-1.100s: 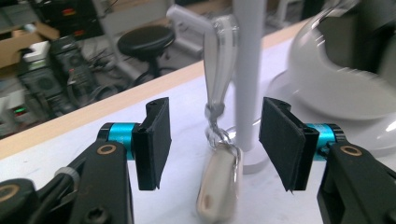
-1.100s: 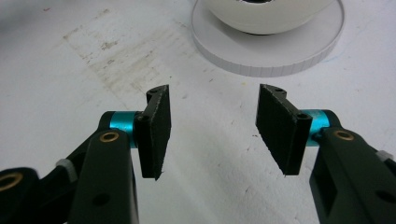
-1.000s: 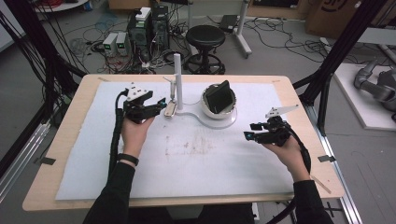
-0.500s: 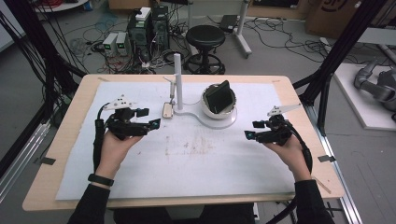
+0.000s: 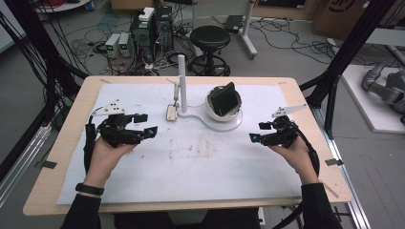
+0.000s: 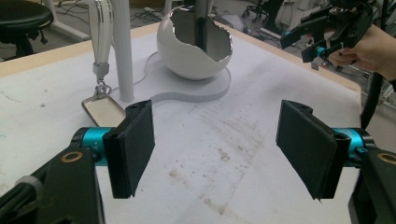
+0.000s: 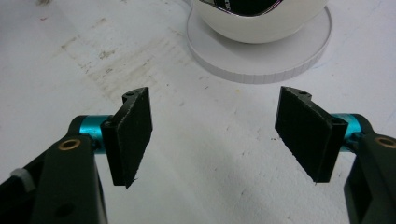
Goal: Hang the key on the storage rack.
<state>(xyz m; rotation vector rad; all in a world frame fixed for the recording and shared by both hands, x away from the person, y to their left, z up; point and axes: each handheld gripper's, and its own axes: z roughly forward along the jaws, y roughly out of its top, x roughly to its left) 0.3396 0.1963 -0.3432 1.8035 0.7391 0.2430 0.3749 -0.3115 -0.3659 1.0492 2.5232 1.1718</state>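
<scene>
A white egg-shaped bowl (image 5: 224, 113) with a broken rim stands on a white base (image 5: 203, 118) at the table's far middle. A dark flat object (image 5: 224, 98) leans upright in it. From the base rises a white post (image 5: 182, 78). A strap hangs beside the post, ending in a small tag (image 5: 171, 113) that lies on the mat. My left gripper (image 5: 146, 123) is open and empty, left of the tag and apart from it. My right gripper (image 5: 258, 132) is open and empty, right of the bowl. The left gripper view shows the bowl (image 6: 194, 49), the tag (image 6: 103, 109) and the right gripper (image 6: 303, 39) beyond the wide-apart jaws.
A white mat (image 5: 200, 171) with faint stains in the middle covers the wooden table (image 5: 52, 191). Behind the table are a black stool (image 5: 210, 36), computer boxes (image 5: 153, 24) and floor cables. Black frame legs (image 5: 344, 62) stand at both sides.
My left gripper has drawn back from the tag and post, moving left and toward the person. The right gripper has barely shifted.
</scene>
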